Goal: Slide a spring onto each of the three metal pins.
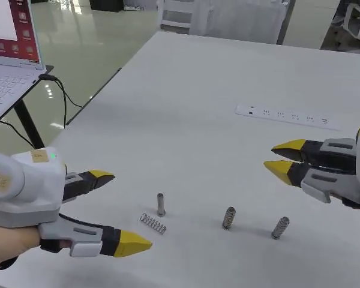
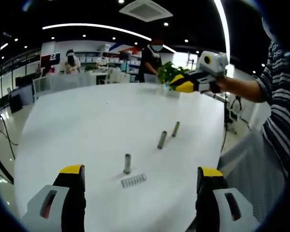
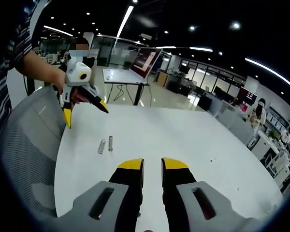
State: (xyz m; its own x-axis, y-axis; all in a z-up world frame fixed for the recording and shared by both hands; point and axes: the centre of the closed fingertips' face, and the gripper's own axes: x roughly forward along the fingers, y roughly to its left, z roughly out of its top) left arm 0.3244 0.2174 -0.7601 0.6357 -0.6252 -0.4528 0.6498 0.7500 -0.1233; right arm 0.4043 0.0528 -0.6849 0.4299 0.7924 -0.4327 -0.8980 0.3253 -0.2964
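Left gripper (image 1: 120, 210) at lower left of head view, held in a hand, jaws spread wide, nothing between them; right gripper (image 1: 282, 158) at right edge, jaws nearly closed with a narrow gap, empty; own view confirms the slim gap and no object in it. Bare pin (image 1: 161, 204) stands upright on the white table (image 1: 186, 90), lower centre of frame, just right of the left gripper's tips; loose spring (image 1: 152, 223) lies flat just beside it, on the near side, not on the pin; can't tell if they touch. Two sprung pins further right, first (image 1: 228, 218) and second (image 1: 280, 227), each standing with a coil around it, second leaning slightly; both below the right gripper, apart from it. Power strip (image 1: 288, 116) at upper right of table; open laptop (image 1: 9, 48) at upper left on a separate stand.
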